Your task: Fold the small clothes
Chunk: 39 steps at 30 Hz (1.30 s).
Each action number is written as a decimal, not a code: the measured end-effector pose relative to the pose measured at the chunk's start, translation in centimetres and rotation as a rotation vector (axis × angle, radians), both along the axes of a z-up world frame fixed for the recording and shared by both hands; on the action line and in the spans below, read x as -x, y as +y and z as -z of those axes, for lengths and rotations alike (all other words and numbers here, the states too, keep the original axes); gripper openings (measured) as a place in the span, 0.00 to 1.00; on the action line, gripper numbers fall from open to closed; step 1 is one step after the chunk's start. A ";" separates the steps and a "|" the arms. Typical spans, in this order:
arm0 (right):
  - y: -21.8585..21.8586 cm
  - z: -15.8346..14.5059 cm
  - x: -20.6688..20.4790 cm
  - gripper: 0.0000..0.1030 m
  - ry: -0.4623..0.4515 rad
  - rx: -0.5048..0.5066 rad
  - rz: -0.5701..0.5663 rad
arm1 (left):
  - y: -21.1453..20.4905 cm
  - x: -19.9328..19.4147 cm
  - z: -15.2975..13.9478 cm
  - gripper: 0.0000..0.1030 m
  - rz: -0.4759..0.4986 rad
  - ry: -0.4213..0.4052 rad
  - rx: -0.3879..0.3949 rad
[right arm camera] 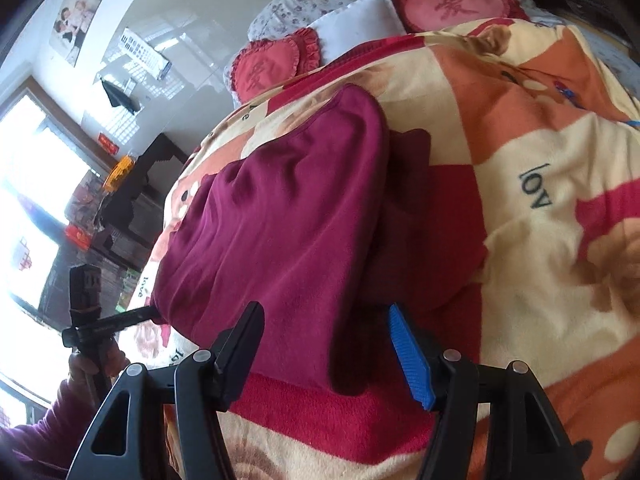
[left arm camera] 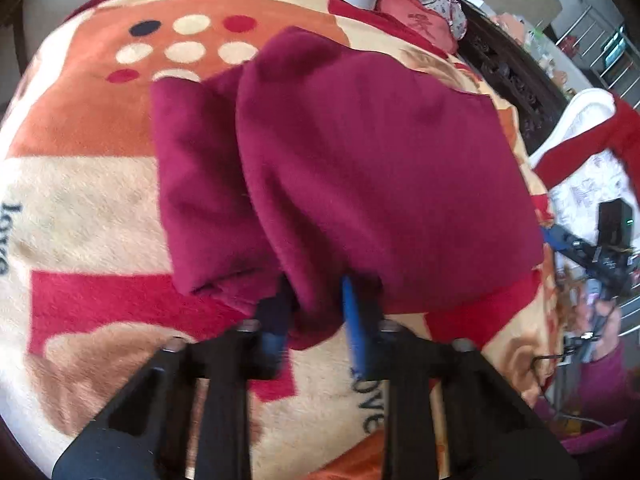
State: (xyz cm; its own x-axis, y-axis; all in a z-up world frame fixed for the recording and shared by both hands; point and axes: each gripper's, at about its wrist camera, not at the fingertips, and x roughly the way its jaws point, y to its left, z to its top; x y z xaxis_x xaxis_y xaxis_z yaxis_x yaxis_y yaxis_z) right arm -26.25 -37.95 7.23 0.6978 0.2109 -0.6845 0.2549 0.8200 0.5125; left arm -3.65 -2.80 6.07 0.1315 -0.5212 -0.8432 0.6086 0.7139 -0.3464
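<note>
Looking through the left wrist view first, we saw the maroon garment [left arm camera: 360, 168] lying folded across the centre of the frame on the patterned blanket [left arm camera: 92, 208] that covered the bed. Our left claw [left arm camera: 316, 312] sat at the lower middle, its jaws drawn narrow with the garment's near hem gathered between the blue pads [left arm camera: 354, 320]; the picture was blurred, but the cloth bunched up right at the tips. At the right edge the other tool showed dimly beside a sleeve.

In the right wrist view, the same maroon garment [right arm camera: 288, 216] filled the centre left, one layer folded over another. Our right claw [right arm camera: 328, 344] stood wide at the bottom, the garment's near edge lying between the jaws with neither pad pressing it. Heart-shaped red cushions [right arm camera: 272, 68] rested at the top, by a white pillow [right arm camera: 356, 20].
</note>
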 end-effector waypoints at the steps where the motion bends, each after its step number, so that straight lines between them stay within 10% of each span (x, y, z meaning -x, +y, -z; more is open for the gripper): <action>1: 0.0 -0.2 0.1 0.60 0.001 0.006 0.003 | 0.3 -0.1 -0.2 0.12 0.002 0.009 0.011; 17: 1.2 0.9 -1.2 0.60 0.056 0.055 -0.031 | 4.2 1.1 0.4 0.08 -0.080 0.010 0.050; 20: 2.7 1.2 -2.3 0.18 0.081 0.128 -0.081 | 4.5 1.5 0.1 0.07 -0.088 0.005 0.053; 23: 3.6 -0.4 -1.5 0.06 0.058 0.173 -0.129 | 4.8 2.6 -0.7 0.07 -0.072 -0.010 0.067; 33: 2.1 1.6 -0.4 0.08 0.139 0.179 -0.096 | 6.0 4.0 0.7 0.07 -0.104 0.006 0.036; 36: 1.8 -0.8 0.3 0.42 0.095 0.232 -0.038 | 6.1 4.2 -1.3 0.07 -0.091 -0.043 0.046; 39: 2.1 -3.4 -0.5 0.44 0.029 0.276 -0.037 | 5.5 3.8 -3.0 0.20 -0.086 -0.091 0.064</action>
State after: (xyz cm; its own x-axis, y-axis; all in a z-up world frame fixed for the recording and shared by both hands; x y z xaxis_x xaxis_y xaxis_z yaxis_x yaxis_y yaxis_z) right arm -25.75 -35.86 10.65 0.6721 0.0392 -0.7394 0.2334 0.9365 0.2618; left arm -7.50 2.71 9.07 0.2526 -0.5570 -0.7912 0.5772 0.7430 -0.3388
